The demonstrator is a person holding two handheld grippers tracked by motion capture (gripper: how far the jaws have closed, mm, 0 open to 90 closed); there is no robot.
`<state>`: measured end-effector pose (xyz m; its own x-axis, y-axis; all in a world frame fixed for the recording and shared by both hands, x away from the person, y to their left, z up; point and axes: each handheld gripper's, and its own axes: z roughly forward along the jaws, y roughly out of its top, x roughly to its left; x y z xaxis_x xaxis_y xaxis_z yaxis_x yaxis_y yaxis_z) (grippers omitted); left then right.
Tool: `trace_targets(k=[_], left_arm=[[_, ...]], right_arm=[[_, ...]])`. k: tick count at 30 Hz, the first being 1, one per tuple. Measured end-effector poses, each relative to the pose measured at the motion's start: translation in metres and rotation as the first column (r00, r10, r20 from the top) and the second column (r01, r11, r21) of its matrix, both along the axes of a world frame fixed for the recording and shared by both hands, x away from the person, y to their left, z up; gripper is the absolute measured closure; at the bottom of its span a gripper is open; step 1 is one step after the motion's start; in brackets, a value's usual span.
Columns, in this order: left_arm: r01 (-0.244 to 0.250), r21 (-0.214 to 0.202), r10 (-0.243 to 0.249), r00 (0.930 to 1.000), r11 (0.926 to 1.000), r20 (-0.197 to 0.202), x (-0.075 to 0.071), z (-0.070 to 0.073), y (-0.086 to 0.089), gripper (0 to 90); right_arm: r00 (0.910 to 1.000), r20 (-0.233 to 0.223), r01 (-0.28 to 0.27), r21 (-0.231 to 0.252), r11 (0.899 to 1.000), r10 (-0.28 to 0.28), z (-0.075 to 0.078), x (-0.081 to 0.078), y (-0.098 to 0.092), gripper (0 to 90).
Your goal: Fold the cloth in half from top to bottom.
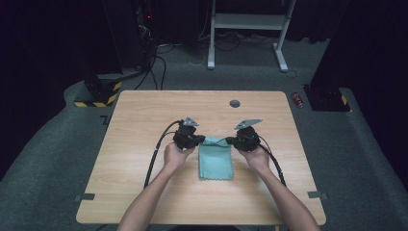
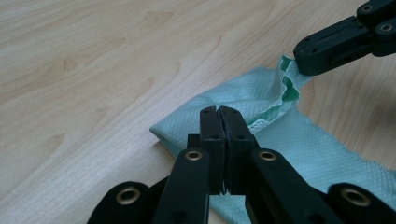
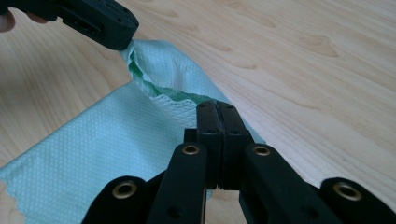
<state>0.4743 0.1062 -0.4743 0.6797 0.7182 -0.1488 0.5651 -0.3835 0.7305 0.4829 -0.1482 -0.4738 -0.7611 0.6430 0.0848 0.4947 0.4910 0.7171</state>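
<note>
Teal cloth (image 1: pixel 216 159) runs lengthwise toward you on the desk (image 1: pixel 144 144); your left gripper (image 1: pixel 197 140) and right gripper (image 1: pixel 233 140) each pinch a far corner.

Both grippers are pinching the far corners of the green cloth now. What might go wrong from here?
The left gripper and right gripper each hold the cloth by a thin bit of edge, so a corner may slip out. The far edge sags between them and may bunch into an uneven fold.
</note>
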Motion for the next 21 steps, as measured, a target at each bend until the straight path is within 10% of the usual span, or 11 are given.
trace_targets(k=[21], left_arm=[[0.046,0.005,-0.046,0.9989,0.9989,-0.002,-0.027,-0.014,-0.005,88.4]], right_arm=[[0.9987,-0.019,-0.048,0.001,0.999,0.048,-0.015,-0.023,0.001,89.4]])
